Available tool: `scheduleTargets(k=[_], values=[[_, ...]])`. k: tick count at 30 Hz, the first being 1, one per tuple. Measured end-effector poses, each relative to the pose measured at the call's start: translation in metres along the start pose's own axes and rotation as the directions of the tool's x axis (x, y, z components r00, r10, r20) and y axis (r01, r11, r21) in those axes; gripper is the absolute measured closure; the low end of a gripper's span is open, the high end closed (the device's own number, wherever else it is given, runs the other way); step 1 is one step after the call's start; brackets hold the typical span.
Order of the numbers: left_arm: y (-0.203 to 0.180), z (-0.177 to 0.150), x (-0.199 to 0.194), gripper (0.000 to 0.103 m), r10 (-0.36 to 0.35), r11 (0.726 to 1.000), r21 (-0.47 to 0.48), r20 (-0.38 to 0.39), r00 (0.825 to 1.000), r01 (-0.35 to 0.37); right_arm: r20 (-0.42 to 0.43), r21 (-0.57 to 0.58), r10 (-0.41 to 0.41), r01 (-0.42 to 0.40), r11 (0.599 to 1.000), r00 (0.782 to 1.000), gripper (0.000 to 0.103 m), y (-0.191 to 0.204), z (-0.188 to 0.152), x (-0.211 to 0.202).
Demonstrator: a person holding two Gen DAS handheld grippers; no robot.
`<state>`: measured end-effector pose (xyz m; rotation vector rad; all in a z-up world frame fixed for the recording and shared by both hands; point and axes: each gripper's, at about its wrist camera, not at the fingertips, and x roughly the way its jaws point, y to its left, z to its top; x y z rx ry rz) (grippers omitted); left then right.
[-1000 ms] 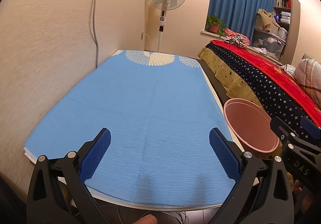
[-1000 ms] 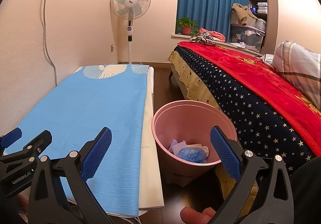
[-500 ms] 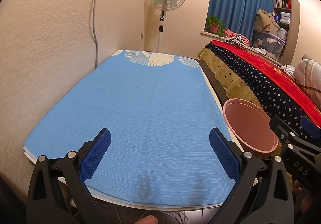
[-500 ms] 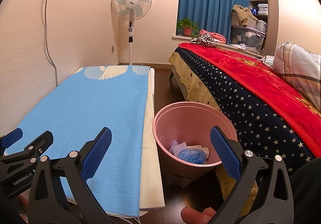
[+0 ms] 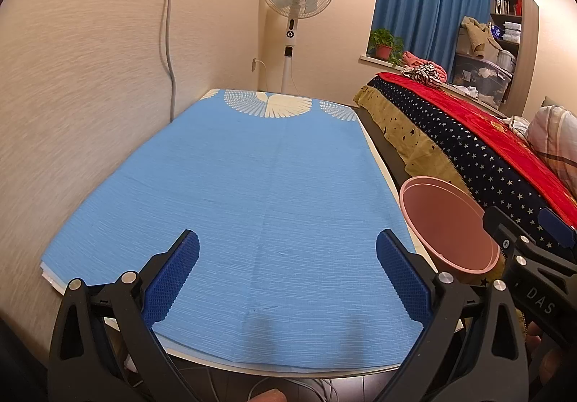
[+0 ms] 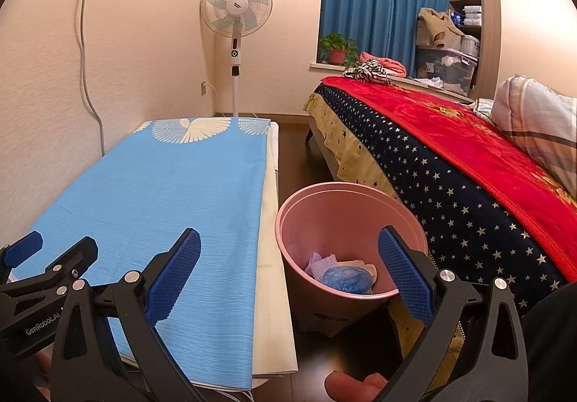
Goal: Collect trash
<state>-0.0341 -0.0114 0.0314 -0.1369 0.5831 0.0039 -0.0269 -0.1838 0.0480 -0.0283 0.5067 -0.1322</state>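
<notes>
A pink bin [image 6: 346,214] stands on the floor between the table and the bed; it also shows in the left wrist view [image 5: 443,218]. Inside it lie crumpled white tissue [image 6: 322,262] and a blue plastic wad [image 6: 346,278]. My right gripper [image 6: 288,268] is open and empty, held above the bin's near rim and the table edge. My left gripper [image 5: 286,268] is open and empty above the near end of the blue tablecloth [image 5: 252,185]. Each gripper shows at the side of the other's view.
The table stands against the wall on the left. A bed with a red and starred blanket [image 6: 450,149] runs along the right. A standing fan [image 6: 235,9] is at the far end, with a cord hanging down the wall [image 5: 169,23].
Both views have shifted only slightly; the bin sits a little differently in frame. Both grippers stay open and empty.
</notes>
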Motion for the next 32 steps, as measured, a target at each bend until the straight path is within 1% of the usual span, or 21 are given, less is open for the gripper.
scheduleTargets(k=[24, 32], values=[[-0.0004, -0.0030, 0.0018, 0.008, -0.015, 1.000, -0.006, -0.017, 1.000, 0.015, -0.003, 0.000, 0.001, -0.001, 1.000, 1.000, 0.006, 0.0013, 0.0002, 0.0008], [0.0000, -0.0032, 0.0063, 0.008, 0.001, 1.000, -0.022, -0.025, 1.000, -0.002, -0.003, 0.000, 0.001, -0.001, 1.000, 1.000, 0.006, 0.0013, 0.0004, 0.0007]])
